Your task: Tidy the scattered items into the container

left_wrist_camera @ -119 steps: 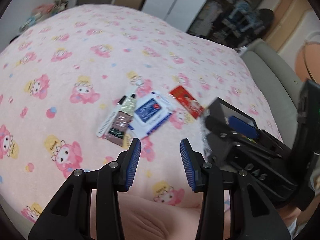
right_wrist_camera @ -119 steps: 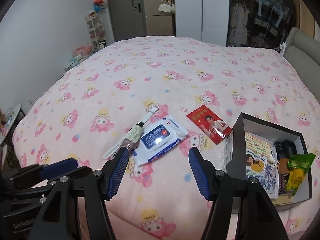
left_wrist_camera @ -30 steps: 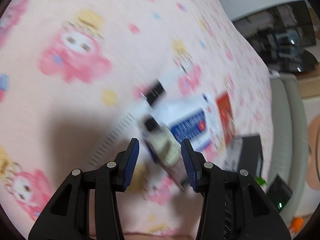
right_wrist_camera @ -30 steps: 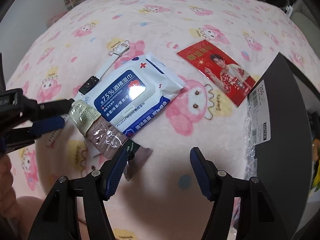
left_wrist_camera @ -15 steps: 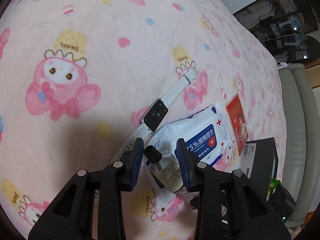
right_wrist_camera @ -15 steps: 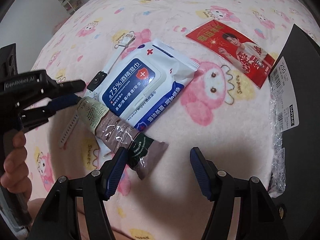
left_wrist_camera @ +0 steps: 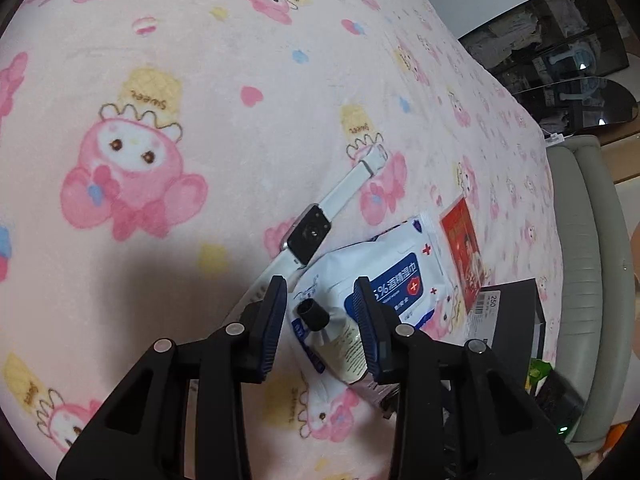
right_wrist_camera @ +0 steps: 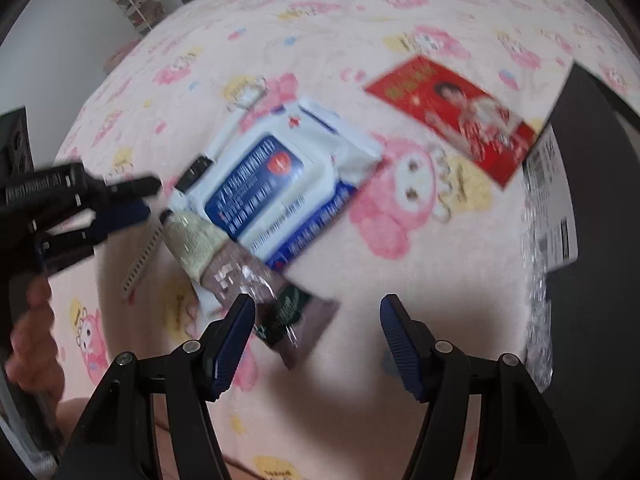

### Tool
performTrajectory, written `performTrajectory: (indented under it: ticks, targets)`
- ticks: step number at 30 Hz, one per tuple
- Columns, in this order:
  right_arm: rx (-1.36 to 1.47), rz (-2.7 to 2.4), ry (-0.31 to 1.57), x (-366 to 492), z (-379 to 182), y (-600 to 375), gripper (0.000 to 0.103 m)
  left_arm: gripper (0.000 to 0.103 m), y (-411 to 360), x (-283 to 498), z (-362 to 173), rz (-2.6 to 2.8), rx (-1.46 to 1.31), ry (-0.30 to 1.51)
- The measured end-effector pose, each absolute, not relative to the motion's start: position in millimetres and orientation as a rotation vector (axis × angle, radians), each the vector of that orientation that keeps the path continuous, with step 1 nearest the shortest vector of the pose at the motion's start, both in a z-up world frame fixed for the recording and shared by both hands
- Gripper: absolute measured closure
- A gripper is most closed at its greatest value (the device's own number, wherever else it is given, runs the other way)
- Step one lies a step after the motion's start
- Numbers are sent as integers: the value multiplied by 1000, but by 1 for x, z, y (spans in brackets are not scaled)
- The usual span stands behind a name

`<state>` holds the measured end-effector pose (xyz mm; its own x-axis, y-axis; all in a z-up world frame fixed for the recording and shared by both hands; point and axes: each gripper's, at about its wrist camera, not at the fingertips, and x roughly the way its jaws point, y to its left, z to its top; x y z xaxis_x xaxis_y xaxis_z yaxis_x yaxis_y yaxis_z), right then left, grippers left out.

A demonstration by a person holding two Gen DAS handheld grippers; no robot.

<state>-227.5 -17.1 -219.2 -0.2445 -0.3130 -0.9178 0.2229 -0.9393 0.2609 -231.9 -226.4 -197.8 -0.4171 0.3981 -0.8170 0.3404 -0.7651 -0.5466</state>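
On the pink blanket (left_wrist_camera: pixel 200 60), the left gripper (left_wrist_camera: pixel 320 312) straddles the black-capped end of a tube (left_wrist_camera: pixel 340 340) lying against the wipes pack (left_wrist_camera: pixel 392 276), its jaws spread and not touching it, while the right gripper (right_wrist_camera: pixel 316 332) hangs wide open beside the black box (right_wrist_camera: pixel 600 200).

Pink cartoon-print blanket (left_wrist_camera: pixel 224 80); grey padded headboard (left_wrist_camera: pixel 580 264); pale wall (right_wrist_camera: pixel 60 32).

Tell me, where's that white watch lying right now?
In the left wrist view, the watch lies on the pink blanket, just left of the wipes pack.
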Motion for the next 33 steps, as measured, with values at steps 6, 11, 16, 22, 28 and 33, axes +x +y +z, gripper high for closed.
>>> performTrajectory:
  ticks: [6, 11, 16, 22, 28, 33]
  targets:
    - [1690, -2222, -164, -223, -222, -10, 41, 69, -206, -235, -196, 2355, -1683, -944]
    - [1638, -2178, -230, -236, -214, -14, 41, 69, -197, -224, -200, 2248, -1717, -968]
    - [1703, -2265, -126, -220, -206, -3, 41, 69, -200, -221, -198, 2292, -1730, -963]
    - [1777, -2187, -182, -193, -226, 18, 41, 69, -190, -227, -200, 2281, -1749, -886]
    - [1710, -2211, -194, -206, -221, 19, 56, 69, -181, -220, -202, 2200, -1771, -884]
    - [1640, -2254, -192, -217, -209, 25, 60, 69, -183, -216, -196, 2220, -1740, -902]
